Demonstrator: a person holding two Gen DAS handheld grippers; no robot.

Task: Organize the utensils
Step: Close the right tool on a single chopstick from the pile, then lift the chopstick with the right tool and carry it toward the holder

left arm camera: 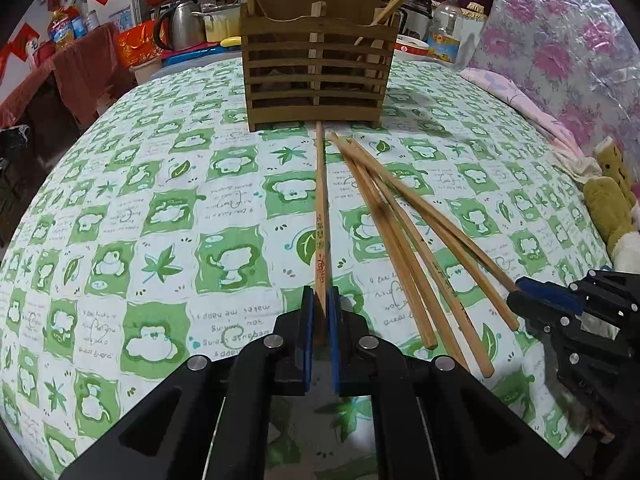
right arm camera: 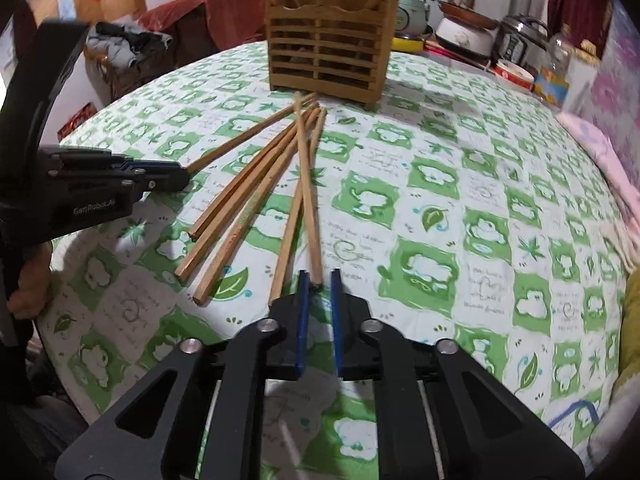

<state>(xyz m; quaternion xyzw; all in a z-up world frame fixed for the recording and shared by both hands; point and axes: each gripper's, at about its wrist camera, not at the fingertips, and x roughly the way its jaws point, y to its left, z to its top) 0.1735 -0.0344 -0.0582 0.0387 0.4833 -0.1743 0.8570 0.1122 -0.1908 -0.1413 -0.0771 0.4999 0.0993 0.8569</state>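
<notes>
The left gripper (left arm camera: 321, 300) is clenched on one chopstick (left arm camera: 320, 216). This stick lies flat on the cloth (left arm camera: 160, 216) and runs toward 12 o'clock, and its far tip almost reaches the foot of the holder (left arm camera: 316, 76). In the right wrist view the same stick (right arm camera: 248, 136) goes from the left gripper (right arm camera: 182, 178) at 9 o'clock up to the holder (right arm camera: 332, 52).

The right gripper (right arm camera: 319, 280) is released: its two blue fingers (right arm camera: 303, 312) stand apart. Between their tips lies the near end of one loose stick (right arm camera: 307, 196), and I cannot tell if a finger touches it. The other loose chopsticks (right arm camera: 240, 208) lie in a fan at 10 to 11 o'clock from it, with the far ends close together just before the holder. In the left wrist view this fan (left arm camera: 404, 240) is at 1 o'clock, and the right gripper (left arm camera: 520, 288) is at 3 o'clock.

Some chopsticks already stand in the holder, leaning out at its left and right top corners.
</notes>
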